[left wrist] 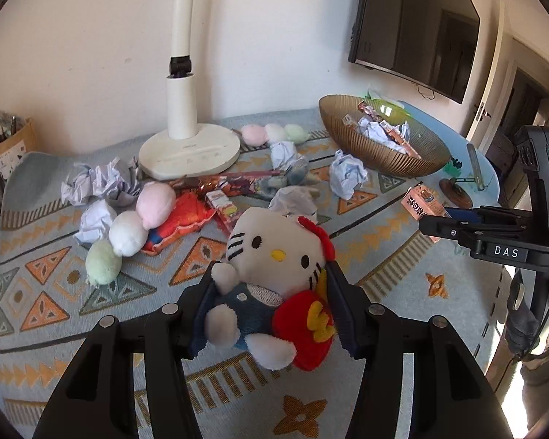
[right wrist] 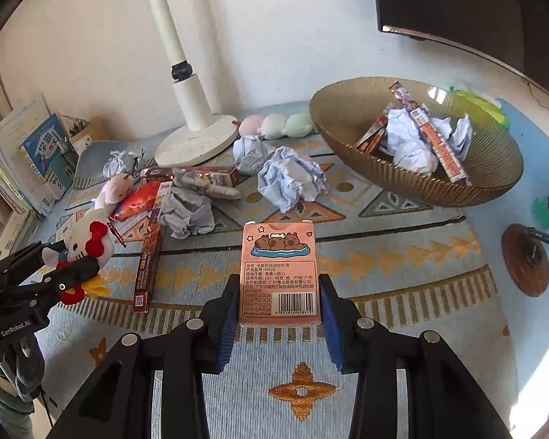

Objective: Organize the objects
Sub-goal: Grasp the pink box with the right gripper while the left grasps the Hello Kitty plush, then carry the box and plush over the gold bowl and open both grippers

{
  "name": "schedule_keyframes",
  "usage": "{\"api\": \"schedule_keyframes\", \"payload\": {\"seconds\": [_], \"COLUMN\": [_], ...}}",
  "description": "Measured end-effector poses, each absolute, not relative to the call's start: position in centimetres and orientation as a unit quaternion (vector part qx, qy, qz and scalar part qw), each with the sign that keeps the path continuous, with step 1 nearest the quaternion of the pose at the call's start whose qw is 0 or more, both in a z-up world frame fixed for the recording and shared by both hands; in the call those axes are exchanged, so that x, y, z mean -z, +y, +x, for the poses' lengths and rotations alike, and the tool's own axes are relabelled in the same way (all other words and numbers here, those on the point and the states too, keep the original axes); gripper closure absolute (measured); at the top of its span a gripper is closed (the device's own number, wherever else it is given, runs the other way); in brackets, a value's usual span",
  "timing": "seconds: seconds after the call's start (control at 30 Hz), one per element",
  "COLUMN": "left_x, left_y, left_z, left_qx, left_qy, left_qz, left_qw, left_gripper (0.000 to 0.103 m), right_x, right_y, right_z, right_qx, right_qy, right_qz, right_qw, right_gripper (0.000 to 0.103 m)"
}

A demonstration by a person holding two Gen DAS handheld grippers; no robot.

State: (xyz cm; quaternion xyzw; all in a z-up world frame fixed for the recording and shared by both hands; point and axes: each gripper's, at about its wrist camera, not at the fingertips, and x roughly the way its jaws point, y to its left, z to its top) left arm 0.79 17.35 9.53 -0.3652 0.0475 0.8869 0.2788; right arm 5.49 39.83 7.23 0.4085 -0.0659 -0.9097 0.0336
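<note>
- Patterned grey-blue woven cloth (right wrist: 402, 252) covered the table, strewn with crumpled paper balls (right wrist: 292, 177) around a ribbed brown bowl (right wrist: 351, 131).
- Left gripper (left wrist: 271, 307) was clamped on a white cat plush toy with a red bow (left wrist: 274, 252), well left of the bowl.
- Right gripper (right wrist: 279, 301) pinched a pink flat card box (right wrist: 279, 267), long axis pointing ahead, bowl ahead-right; this hand looked nearer it.
</note>
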Motion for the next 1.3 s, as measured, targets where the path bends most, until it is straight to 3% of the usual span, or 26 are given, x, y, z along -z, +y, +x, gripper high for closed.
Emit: {"api": "schedule_keyframes", "payload": {"seconds": [0.27,0.37,0.57,0.63,0.67,0.7,0.73,0.9,1.17,1.3], "left_x": [-16.4,-16.4,-14.8,-14.8,-14.8,-14.9,-15.1,-17.3,-19.5,-16.6], "left_y": [28.7,33.4,38.8,39.4,39.5,39.5,39.3,35.6,22.5,14.4], "left_z": [-4.8,-7.8,-11.8,-11.9,-11.8,-11.7,-11.4,-9.4,-3.7,-0.5], "left_qx": [-0.875,-0.867,-0.860,-0.872,-0.878,-0.881,-0.882,-0.894,-0.916,-0.936], "left_qy": [0.019,0.013,-0.003,-0.008,-0.008,-0.006,-0.005,-0.002,-0.042,-0.052], "left_qz": [-0.347,-0.358,-0.373,-0.355,-0.344,-0.339,-0.333,-0.303,-0.281,-0.284], "left_qw": [0.336,0.346,0.348,0.336,0.332,0.330,0.332,0.330,0.284,0.199], "left_gripper": [0.050,0.050,0.050,0.041,0.033,0.017,0.014,0.014,0.012,0.001], "right_x": [-15.4,-16.7,-17.1,-16.7,-16.3,-16.0,-15.8,-16.1,-15.9,-13.8], "right_y": [49.6,53.7,56.1,56.5,56.6,56.8,56.8,55.8,47.7,41.9], "right_z": [5.3,3.5,-0.5,-1.3,-1.7,-2.0,-2.0,0.5,3.7,4.0], "right_qx": [0.934,0.927,0.922,0.923,0.923,0.920,0.919,0.926,0.934,0.934], "right_qy": [-0.128,-0.177,-0.168,-0.168,-0.169,-0.168,-0.164,-0.168,-0.129,-0.085], "right_qz": [0.322,0.314,0.321,0.318,0.319,0.325,0.327,0.313,0.329,0.346], "right_qw": [-0.084,-0.106,-0.134,-0.139,-0.136,-0.140,-0.147,-0.125,-0.052,-0.005], "right_gripper": [0.063,0.063,0.063,0.061,0.048,0.042,0.037,0.037,0.033,0.032]}}
